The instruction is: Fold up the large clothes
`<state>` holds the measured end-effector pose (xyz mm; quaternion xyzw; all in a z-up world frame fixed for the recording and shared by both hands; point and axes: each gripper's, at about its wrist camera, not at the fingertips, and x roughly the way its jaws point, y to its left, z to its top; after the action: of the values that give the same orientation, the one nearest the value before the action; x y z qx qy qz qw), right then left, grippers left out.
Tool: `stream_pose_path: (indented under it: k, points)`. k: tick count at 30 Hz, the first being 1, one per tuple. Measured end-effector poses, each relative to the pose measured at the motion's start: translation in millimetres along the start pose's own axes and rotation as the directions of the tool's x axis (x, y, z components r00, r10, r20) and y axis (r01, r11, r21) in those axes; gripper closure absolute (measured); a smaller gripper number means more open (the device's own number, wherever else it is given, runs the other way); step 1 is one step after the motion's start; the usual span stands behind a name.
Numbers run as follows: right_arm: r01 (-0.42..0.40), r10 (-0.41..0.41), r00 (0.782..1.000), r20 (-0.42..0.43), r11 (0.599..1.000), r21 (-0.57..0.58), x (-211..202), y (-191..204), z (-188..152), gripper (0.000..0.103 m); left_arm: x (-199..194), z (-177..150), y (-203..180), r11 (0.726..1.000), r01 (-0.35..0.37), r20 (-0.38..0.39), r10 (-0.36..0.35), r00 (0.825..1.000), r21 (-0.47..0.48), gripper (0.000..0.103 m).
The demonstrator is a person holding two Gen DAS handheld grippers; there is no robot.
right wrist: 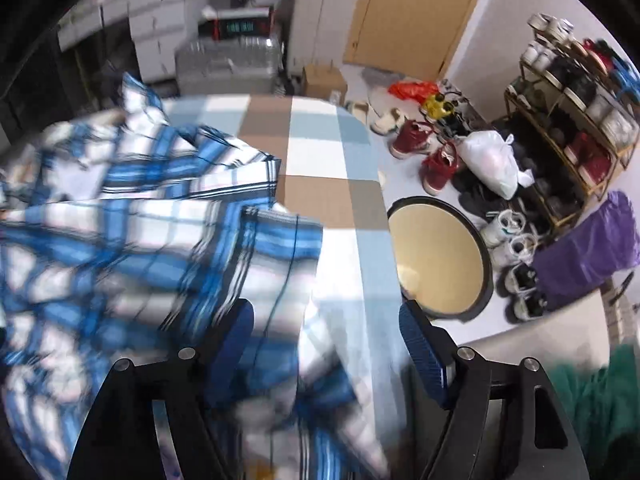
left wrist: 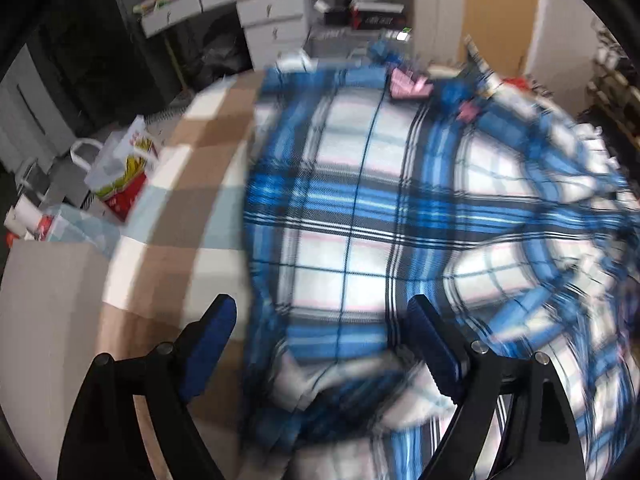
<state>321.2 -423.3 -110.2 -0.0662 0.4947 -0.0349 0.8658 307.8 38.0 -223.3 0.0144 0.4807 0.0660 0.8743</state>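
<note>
Left wrist view: left gripper (left wrist: pixel 320 344) w/ jaws spread wide, nothing clamped. Blue pads (left wrist: pixel 434 350) apart; shirt (left wrist: pixel 360 208) lies below and between them, pads not pressing on it. Shirt = blue/white plaid, spread over a checked cloth (left wrist: pixel 180 184) on the table. Left finger sits over bare checked cloth, just off the shirt's left edge; right finger over the plaid. Shirt runs from the jaws away to the far table edge; pink bits (left wrist: pixel 408 84) lie at its far end, too blurred to identify. Heavy blur on fabric near jaws. Bags (left wrist: pixel 120 172) on floor left of table, drawers (left wrist: pixel 272 20) behind.

Right wrist view: right gripper (right wrist: pixel 326 344) also spread, no grip. Shirt (right wrist: pixel 132 220) fills the left half of frame, bunched and folded over itself, one edge reaching under and between the fingers. Left finger over plaid; right finger (right wrist: pixel 424 352) over bare cloth (right wrist: pixel 320 152) beside the shirt's right edge. Fabric under jaws blurred, contact w/ pads not seen. Round stool (right wrist: pixel 440 256) on floor right of table, shoes (right wrist: pixel 420 148) and shoe rack (right wrist: pixel 568 120) beyond.
</note>
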Motion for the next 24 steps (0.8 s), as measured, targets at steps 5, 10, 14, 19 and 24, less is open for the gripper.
stream_pose_path:
  k: [5, 10, 14, 19, 24]
  points:
    - [-0.118, 0.118, 0.993, 0.027, 0.993, -0.004, -53, 11, -58, 0.027, -60, -46, 34, 0.995, 0.078, 0.039, -0.075, 0.996, -0.063, 0.018]
    - [-0.318, 0.316, 0.940, 0.124, 0.948, -0.007, -115, 48, -115, 0.022, -66, -110, 42, 0.995, 0.086, -0.093, -0.090, 0.992, -0.046, 0.018]
    - [-0.500, 0.494, 0.849, 0.187, 0.866, -0.015, -157, 91, -157, 0.015, -43, -128, 49, 0.996, 0.076, -0.185, -0.082, 0.979, -0.037, 0.018]
    - [-0.559, 0.561, 0.794, 0.235, 0.825, -0.081, -184, 136, -193, 0.015, -26, -102, 54, 0.999, -0.036, -0.140, 0.037, 0.989, 0.011, 0.018]
    - [-0.591, 0.575, 0.771, 0.274, 0.806, -0.027, -168, 144, -216, 0.008, -5, -77, 55, 0.998, 0.048, -0.182, -0.041, 0.982, 0.031, 0.044]
